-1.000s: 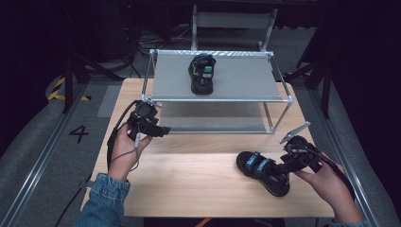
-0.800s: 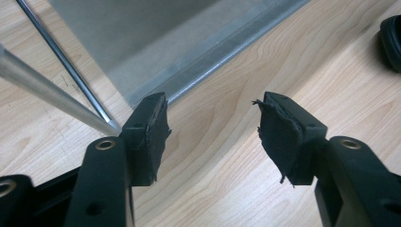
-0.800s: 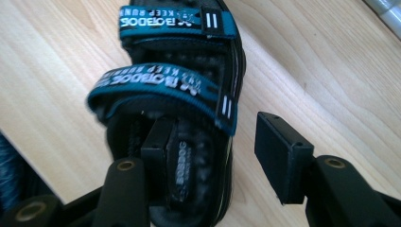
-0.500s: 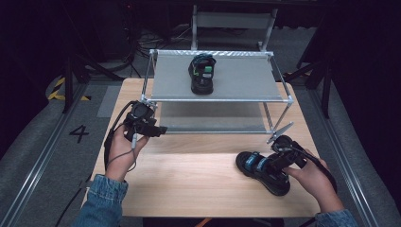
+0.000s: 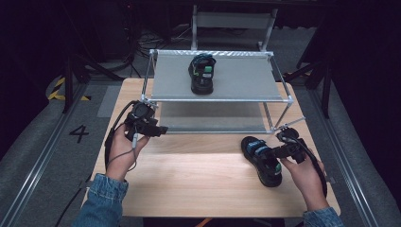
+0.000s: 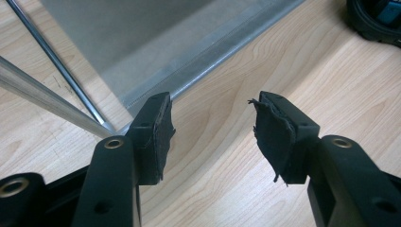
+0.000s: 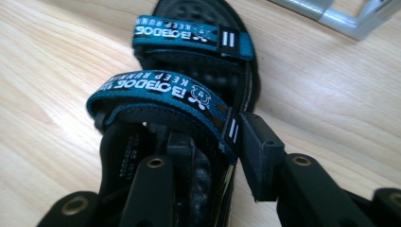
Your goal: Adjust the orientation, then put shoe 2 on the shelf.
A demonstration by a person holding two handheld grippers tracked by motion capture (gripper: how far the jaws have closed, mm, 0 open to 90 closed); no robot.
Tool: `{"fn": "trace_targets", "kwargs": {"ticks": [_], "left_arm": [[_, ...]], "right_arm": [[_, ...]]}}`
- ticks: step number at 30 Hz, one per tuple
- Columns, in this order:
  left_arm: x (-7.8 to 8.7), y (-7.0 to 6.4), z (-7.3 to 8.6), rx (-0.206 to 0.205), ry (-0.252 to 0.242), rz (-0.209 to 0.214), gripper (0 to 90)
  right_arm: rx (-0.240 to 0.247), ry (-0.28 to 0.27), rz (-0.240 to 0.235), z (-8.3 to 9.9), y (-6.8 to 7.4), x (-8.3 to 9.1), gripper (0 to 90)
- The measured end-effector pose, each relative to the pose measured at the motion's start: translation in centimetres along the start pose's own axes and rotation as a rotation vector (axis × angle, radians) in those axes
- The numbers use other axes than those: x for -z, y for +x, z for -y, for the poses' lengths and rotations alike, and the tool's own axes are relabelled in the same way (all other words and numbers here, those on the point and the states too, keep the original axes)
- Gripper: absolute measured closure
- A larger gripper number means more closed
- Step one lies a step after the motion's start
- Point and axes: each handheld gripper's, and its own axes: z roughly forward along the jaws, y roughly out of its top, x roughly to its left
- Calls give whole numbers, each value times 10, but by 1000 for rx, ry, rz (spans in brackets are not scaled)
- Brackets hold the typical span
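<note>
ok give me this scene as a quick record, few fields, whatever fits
work: sandals onto the metal rack
sandal on table: lies flat, right tongs straddle its side wall, one jaw inside, one outside
left tongs: open, nothing between the jaws, near the rack's front left corner
sandal on rack: on the top shelf
rack: two shelves, far half of the table

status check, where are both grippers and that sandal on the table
Right gripper straddling the sandal, one jaw inside, one outside its side wall; grip not confirmed. Left gripper open, empty, by the rack. Second sandal on top shelf. Nothing blocking.
</note>
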Motion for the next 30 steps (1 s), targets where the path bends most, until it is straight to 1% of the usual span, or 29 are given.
{"fn": "trace_targets", "kwargs": {"ticks": [4,6,7,9,10,12,14,16,17,18,19,20,21,22,23,24,25,26,30], "left_arm": [[-1,-1,0,-1,1,-5,469],[-1,-1,0,-1,-3,-5,469],[-1,-1,0,-1,-3,-5,470],[-1,-1,-1,-1,-2,-4,469],[-1,0,-1,-3,3,1,469],[-2,0,-2,2,-2,5,468],[-2,0,-4,-3,-4,8,469],[-3,0,-7,-8,-8,12,468],[-4,0,-8,-8,-11,13,467],[-4,0,-9,-10,-9,19,467],[-5,0,-10,-9,-17,19,468],[-5,0,-11,-17,-16,20,467],[-5,0,-11,-17,-16,20,467],[-5,0,-13,-17,-20,21,467],[-5,-1,-13,-14,-21,27,467],[-5,-1,-14,-15,-21,27,468],[-5,0,-14,-21,-21,26,468],[-5,0,-14,-14,-20,29,468],[-1,2,-11,-10,-29,18,468]], "right_arm": [[32,-5,-2,1,3,1,606],[69,-3,11,-1,5,1,577],[69,-3,11,-1,5,1,577],[103,-15,19,-3,8,1,555],[122,-12,23,-5,8,0,549],[153,-8,28,-8,9,-3,532],[166,3,33,-10,10,-6,522],[192,6,57,-12,12,-9,539],[196,2,64,-12,13,-8,562],[196,-1,73,-12,13,-7,601],[197,-6,82,-12,14,-6,624],[199,-8,87,-12,15,-5,640],[199,-8,87,-12,15,-5,640],[199,-9,86,-12,15,-4,666],[195,-5,97,-11,16,-3,691],[192,-5,96,-11,17,-2,707],[200,-9,98,-10,17,-2,721],[204,-9,95,-9,18,-1,728],[212,-16,79,-8,20,2,731]]}}
